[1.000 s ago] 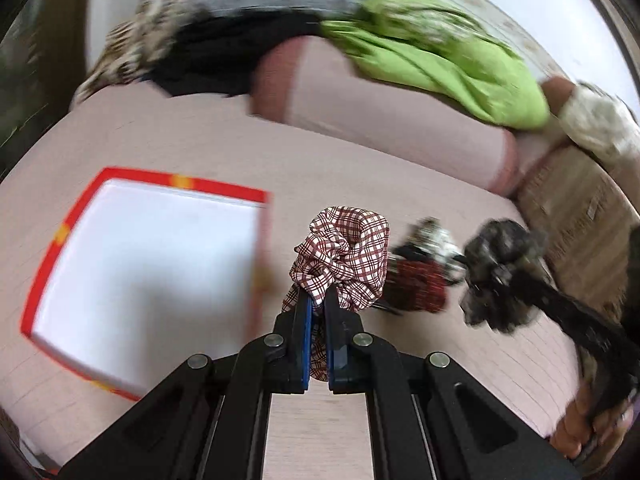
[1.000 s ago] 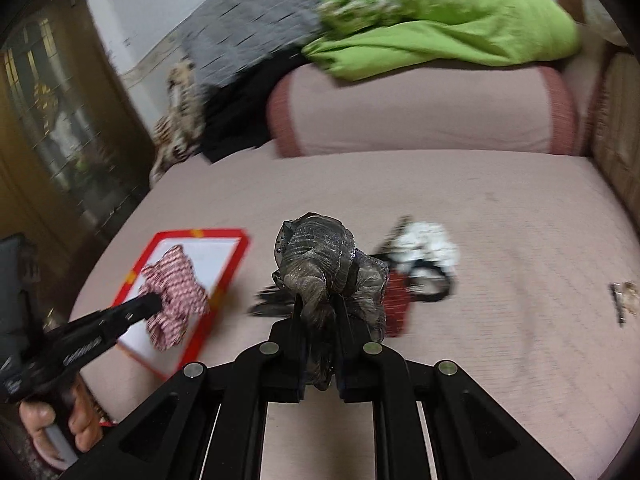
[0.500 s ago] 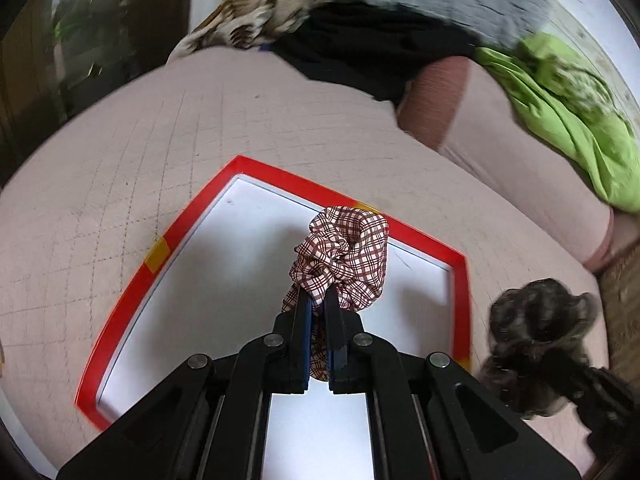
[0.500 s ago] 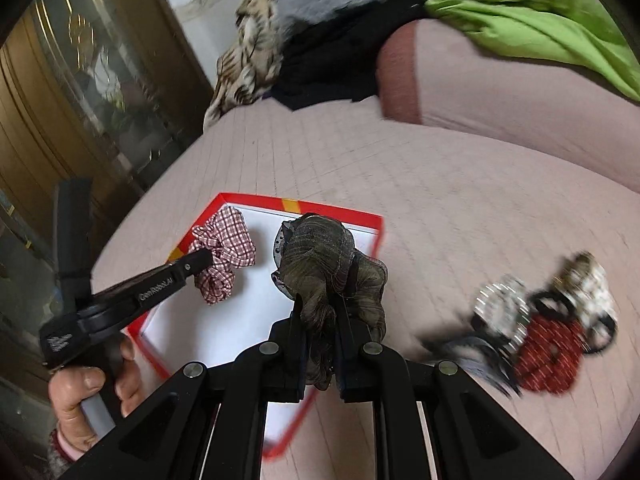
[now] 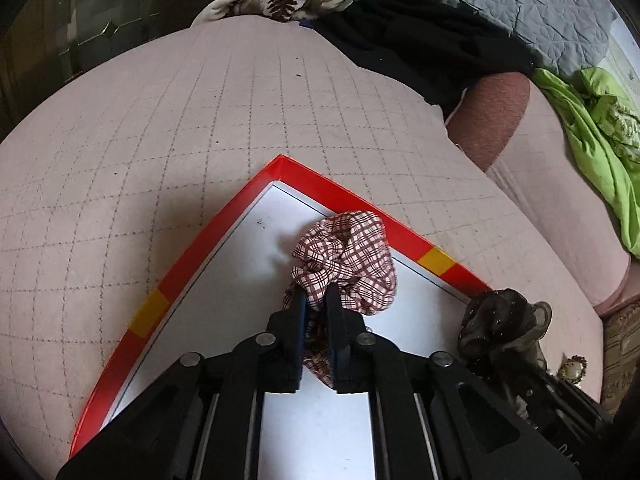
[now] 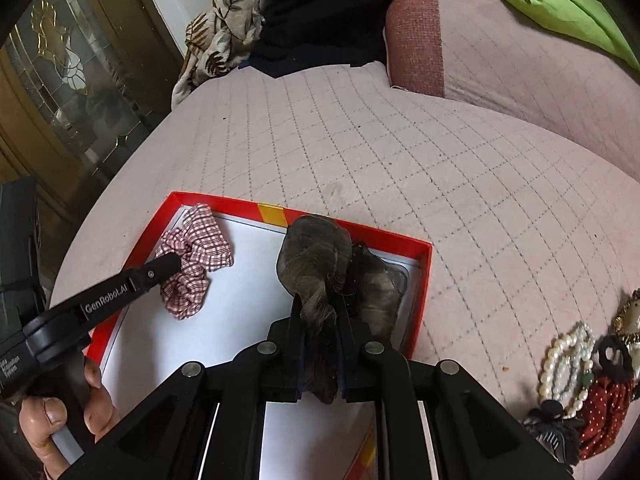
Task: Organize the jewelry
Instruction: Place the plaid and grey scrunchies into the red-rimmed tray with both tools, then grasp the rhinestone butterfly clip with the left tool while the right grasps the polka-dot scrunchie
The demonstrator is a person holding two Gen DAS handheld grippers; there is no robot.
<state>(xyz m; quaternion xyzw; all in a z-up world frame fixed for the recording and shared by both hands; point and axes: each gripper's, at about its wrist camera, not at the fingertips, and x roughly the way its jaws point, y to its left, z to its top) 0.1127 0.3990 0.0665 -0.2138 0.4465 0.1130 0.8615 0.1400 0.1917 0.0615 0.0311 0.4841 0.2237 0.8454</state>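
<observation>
A shallow box with a red rim (image 5: 200, 248) and a white floor lies on the pink quilted bed. My left gripper (image 5: 314, 300) is low over its far corner and pinches a red-and-white plaid scrunchie (image 5: 348, 256). Its jaws are opening, and the fabric between them rests on the box floor. My right gripper (image 6: 318, 300) holds a dark olive sheer scrunchie (image 6: 316, 256) by the box's right wall (image 6: 424, 280); those jaws are opening too. The right wrist view also shows the plaid scrunchie (image 6: 192, 252) and the left gripper (image 6: 172, 264) at the box's left.
A heap of pearl bracelets (image 6: 568, 364), a red dotted scrunchie (image 6: 604, 408) and black hair ties lies on the bed to the right. A pink bolster (image 6: 500, 48), green cloth (image 5: 592, 148) and piled clothes line the back. A wooden glass-door cabinet (image 6: 60, 80) stands left. A hand (image 6: 48, 420) grips the left handle.
Both grippers swung left from the jewelry heap to over the red-rimmed box and sank toward it. Each scrunchie went along and now hangs low inside the box.
</observation>
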